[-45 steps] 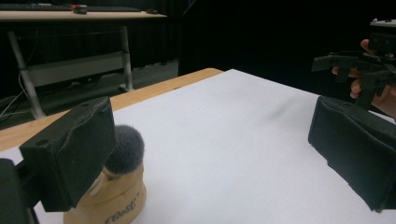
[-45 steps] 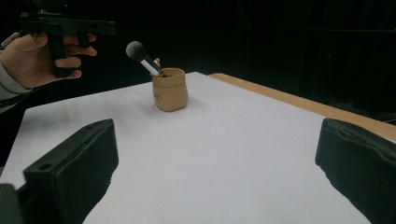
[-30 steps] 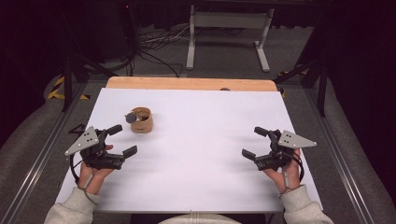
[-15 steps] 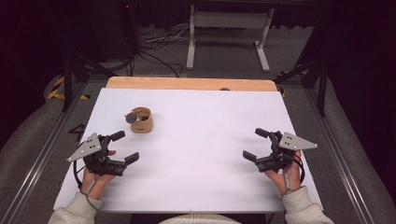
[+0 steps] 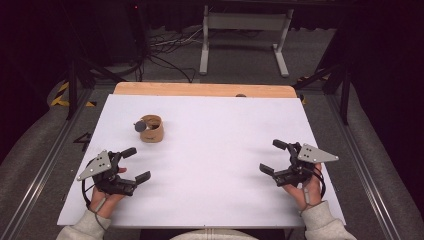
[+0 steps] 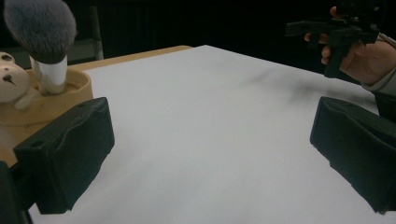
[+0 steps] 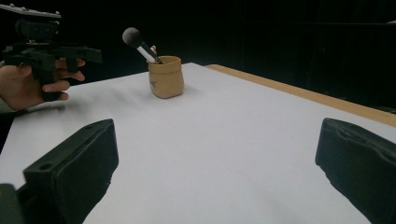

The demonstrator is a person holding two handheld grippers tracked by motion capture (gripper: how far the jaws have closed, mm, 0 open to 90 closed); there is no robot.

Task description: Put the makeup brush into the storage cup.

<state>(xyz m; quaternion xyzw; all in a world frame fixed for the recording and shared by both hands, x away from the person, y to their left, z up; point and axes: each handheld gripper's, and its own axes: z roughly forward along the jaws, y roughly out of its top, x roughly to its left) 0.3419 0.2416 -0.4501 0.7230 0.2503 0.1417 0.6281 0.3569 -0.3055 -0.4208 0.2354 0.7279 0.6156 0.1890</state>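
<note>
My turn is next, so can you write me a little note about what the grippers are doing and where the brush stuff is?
Left gripper: open, holding nothing, near the front left of the white table.
Right gripper: open, holding nothing, at the front right.
Tan cup: upright at the back left, closest to the left gripper.
Makeup brush: standing in the cup, leaning, bristles up.
Done: nothing grasped yet.
Left: probably the left gripper reaches for the brush or the cup.

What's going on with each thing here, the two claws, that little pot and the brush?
Left claw: open, empty, just over the table.
Right claw: open, empty, far from the pot.
Pot: upright, untouched, on the white table.
Brush: standing tilted in the pot, bristles up.
</note>
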